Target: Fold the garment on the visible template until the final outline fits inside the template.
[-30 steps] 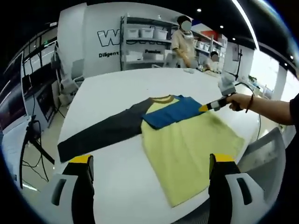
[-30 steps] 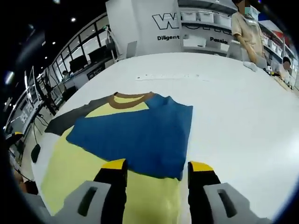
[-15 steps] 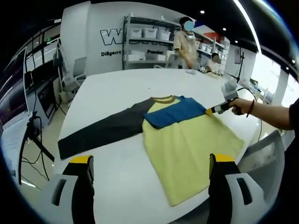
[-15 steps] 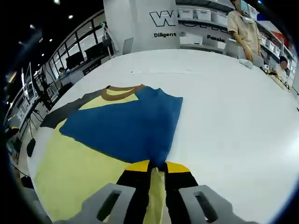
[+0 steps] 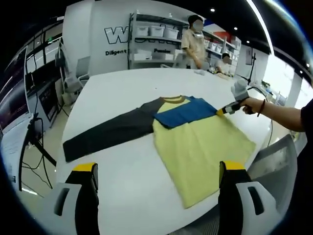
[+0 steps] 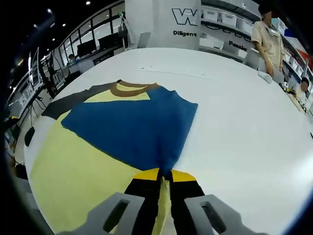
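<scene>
Since a second ago my right gripper [image 6: 164, 172] has squeezed its yellow-tipped jaws together on the edge of the blue folded sleeve [image 6: 139, 131]; before, they stood wide apart over it. Now the cloth bunches up into a thin point between my jaws at the bottom middle of the right gripper view.

My left gripper [image 5: 159, 169] has its jaws wide apart at the bottom of the left gripper view, and they hold nothing.

The yellow shirt with a brown collar [image 5: 198, 152] lies flat on the big white table [image 5: 124, 85], in the middle of the left gripper view. Its long dark grey sleeve [image 5: 110, 133] stretches out to the left. In the same view my right gripper pinches the blue sleeve from the right side.

A person in a tan top [image 5: 192, 43] stands by the shelves at the top.
</scene>
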{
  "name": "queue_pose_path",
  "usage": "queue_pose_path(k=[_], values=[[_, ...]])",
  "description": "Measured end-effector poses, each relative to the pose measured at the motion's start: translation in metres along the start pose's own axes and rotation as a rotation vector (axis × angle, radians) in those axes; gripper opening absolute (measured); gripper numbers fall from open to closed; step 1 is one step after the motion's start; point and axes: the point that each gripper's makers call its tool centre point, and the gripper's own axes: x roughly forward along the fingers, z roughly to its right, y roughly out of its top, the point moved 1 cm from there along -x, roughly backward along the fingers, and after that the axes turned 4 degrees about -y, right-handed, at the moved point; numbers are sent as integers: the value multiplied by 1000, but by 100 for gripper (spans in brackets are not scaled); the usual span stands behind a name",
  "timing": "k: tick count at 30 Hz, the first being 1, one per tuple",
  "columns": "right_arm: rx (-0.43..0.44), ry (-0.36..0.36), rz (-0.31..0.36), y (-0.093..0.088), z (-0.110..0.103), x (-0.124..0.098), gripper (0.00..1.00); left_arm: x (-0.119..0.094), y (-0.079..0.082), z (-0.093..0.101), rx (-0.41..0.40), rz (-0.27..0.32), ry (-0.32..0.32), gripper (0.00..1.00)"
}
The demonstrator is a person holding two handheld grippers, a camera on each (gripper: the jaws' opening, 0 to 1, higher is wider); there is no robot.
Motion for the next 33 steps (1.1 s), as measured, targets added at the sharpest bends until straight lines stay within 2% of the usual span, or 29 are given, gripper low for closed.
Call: queue_pose_path(k=[8,15,19,25,30,33], values=[[21,-29,-24,-4,28,-1,1,4,-4,-3,-5,-22,8,99],[10,-51,-48,-7,37,-3,1,4,3,0,-14,1,-14,99],[-45,-64,-61,-8,42,-4,1,4,1,-3,-7,-14,-2,99],[-24,-68,-60,-8,52,-3,1,1,-7,-9,-19,-38,14,99],[-33,-80,-61,-8,56,-3,1,-1,-6,-14,-10,-42,45,99],[-7,-86,-54,-7,56,-2,2,-1,-5,-14,-12,-38,47,99]])
